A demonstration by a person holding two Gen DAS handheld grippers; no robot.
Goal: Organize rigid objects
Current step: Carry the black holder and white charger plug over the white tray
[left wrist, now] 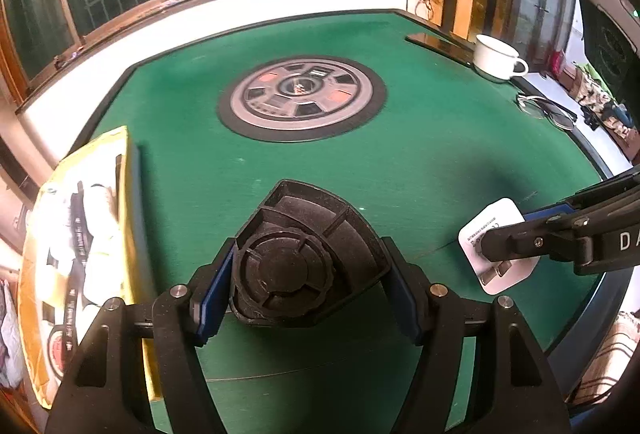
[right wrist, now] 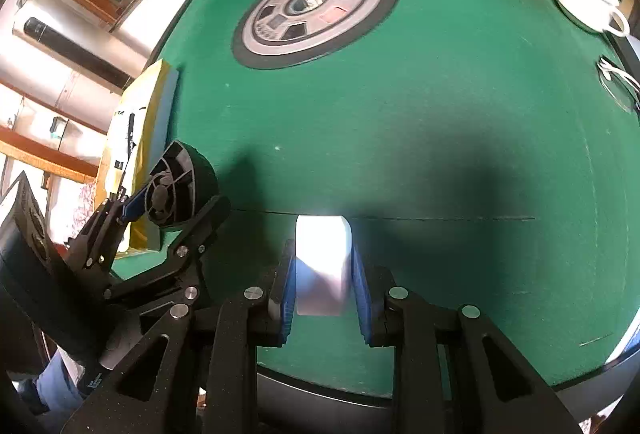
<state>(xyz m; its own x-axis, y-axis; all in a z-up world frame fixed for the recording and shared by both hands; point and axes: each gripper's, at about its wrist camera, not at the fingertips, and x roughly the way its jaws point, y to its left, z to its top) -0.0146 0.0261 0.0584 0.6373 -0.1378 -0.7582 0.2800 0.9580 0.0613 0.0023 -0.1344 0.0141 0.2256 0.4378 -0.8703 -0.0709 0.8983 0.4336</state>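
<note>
Left gripper [left wrist: 308,284] clamps a black ribbed plastic part [left wrist: 296,258], held above the green table [left wrist: 420,162]. Right gripper [right wrist: 324,282] pinches a white charger block [right wrist: 322,266], also off the felt. Yellow box [left wrist: 80,234] lies left; white cup [left wrist: 496,56] and glasses [left wrist: 546,110] far right.

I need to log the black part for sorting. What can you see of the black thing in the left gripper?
The black plastic part is wedge-shaped, with ribbed walls and a round, notched knob-like hub facing the camera. It looks dusty and rigid. The left gripper clamps its two sides between blue pads, holding it above the green table.
</note>
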